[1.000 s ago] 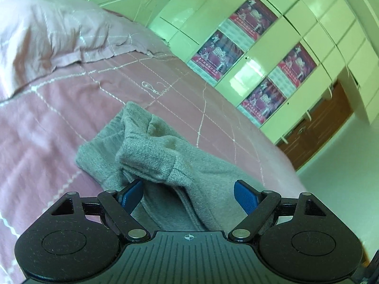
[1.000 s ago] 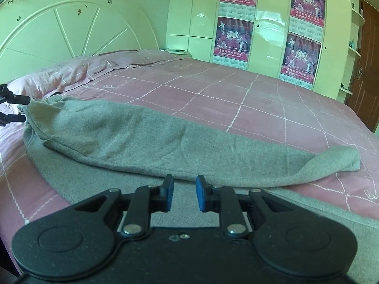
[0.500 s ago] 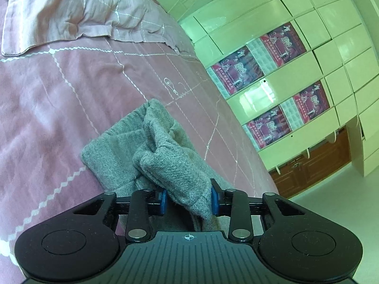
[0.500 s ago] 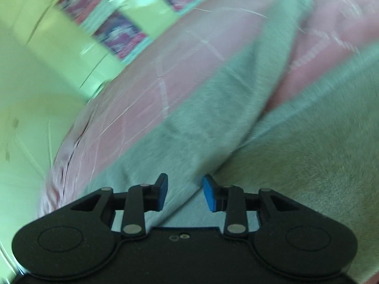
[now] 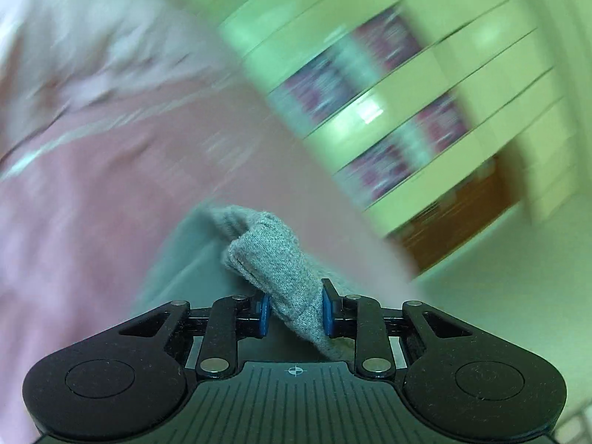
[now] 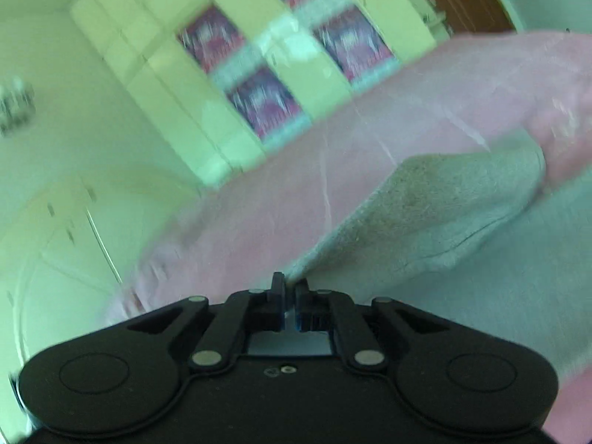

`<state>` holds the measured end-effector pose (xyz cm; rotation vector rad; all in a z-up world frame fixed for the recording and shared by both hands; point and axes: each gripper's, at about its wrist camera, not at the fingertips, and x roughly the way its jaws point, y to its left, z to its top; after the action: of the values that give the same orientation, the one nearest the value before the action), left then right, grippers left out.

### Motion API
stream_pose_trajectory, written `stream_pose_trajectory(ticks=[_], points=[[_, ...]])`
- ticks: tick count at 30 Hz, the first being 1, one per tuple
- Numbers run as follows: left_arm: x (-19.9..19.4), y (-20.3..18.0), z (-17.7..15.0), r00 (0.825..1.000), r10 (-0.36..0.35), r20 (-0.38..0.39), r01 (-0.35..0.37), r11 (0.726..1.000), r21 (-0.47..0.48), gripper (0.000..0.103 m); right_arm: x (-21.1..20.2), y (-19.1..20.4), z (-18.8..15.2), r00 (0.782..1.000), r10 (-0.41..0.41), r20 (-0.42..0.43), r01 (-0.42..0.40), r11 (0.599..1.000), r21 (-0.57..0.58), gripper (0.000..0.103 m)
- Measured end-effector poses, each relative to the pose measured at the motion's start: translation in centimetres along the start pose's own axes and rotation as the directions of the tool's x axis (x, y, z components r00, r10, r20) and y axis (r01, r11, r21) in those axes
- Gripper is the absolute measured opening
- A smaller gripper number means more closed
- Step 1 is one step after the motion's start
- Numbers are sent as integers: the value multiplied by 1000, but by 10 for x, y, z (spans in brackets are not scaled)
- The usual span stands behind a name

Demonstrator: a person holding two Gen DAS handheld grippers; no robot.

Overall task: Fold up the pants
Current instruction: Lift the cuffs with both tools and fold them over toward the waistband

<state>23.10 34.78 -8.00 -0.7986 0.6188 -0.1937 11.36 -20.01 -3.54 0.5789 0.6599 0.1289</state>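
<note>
Left wrist: pants point(image 5: 285, 277) between jaws.

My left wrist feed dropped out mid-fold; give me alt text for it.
The left gripper is shut on a bunched fold of the grey pants, held above the pink bedspread. Behind, blurred by motion, stands a pale wardrobe with red posters.

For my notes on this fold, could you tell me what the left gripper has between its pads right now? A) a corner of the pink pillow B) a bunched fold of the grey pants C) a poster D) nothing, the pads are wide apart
B: the left gripper is shut on a bunched fold of the grey pants, its blue pads pressing the cloth from both sides.
</note>
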Motion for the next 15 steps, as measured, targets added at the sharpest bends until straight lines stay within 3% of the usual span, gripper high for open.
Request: stream_pose_trajectory(ticks=[1,4,9,13,15], points=[[5,9,-9,998,43,-35,-43,999,0,27,15,-12,-14,996,-45,-79,49,998,50,0],[-2,18,-21,1000,8,17,-7,999,-43,27,13,-28,-36,999,-17,-27,20,990,141,0],[2,14,-19,1000,14,23,-13,999,-32,27,14,-24,-24,999,-28,-44,34,991,131,0],[-14,4,-11,996,-45,71,42,998,44,27,-7,-3,-3,999,19,48,-24,996,91,0],[-10,2,-9,999,-5,51,0,996,90,27,-10,-2,-6,999,17,43,-19,998,67,0]])
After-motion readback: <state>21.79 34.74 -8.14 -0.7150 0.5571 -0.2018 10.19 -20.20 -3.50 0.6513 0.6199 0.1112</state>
